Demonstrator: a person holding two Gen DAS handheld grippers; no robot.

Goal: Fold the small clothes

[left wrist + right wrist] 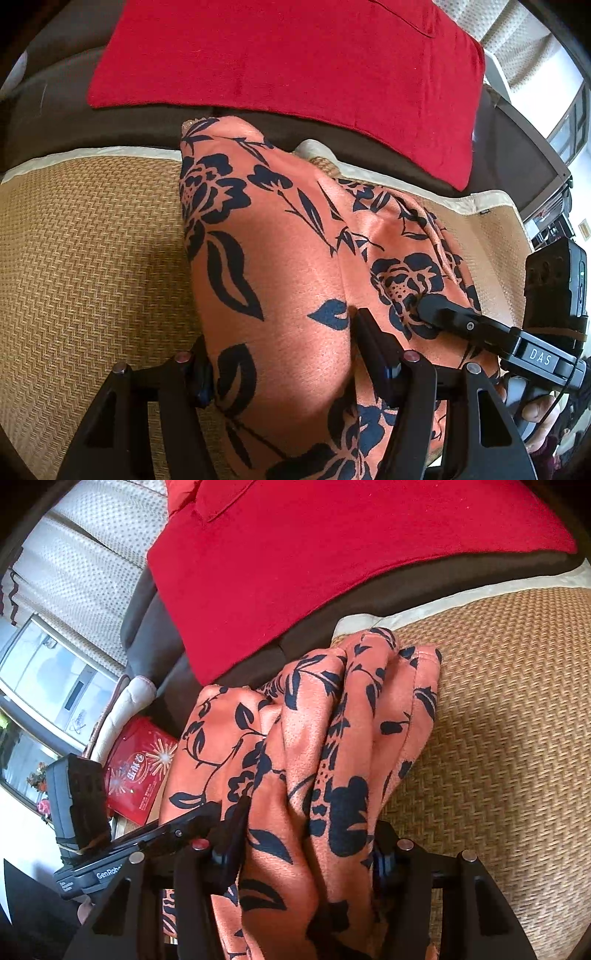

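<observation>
Now both claws, left claw (pixel 280 354) and right claw (pixel 306 834), clenched on orange floral garment (pixel 295 240).

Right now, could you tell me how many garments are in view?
2: the orange floral garment lies bunched on the woven mat, and the red garment lies flat behind it on the brown sofa. Others may be hidden.

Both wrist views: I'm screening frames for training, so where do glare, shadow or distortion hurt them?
Left wrist: sheen on the orange floral garment, woven mat bowed by fisheye, window blown out. Right wrist: deep shadows between the garment's folds, left edge overexposed, dark vignette corners.
</observation>
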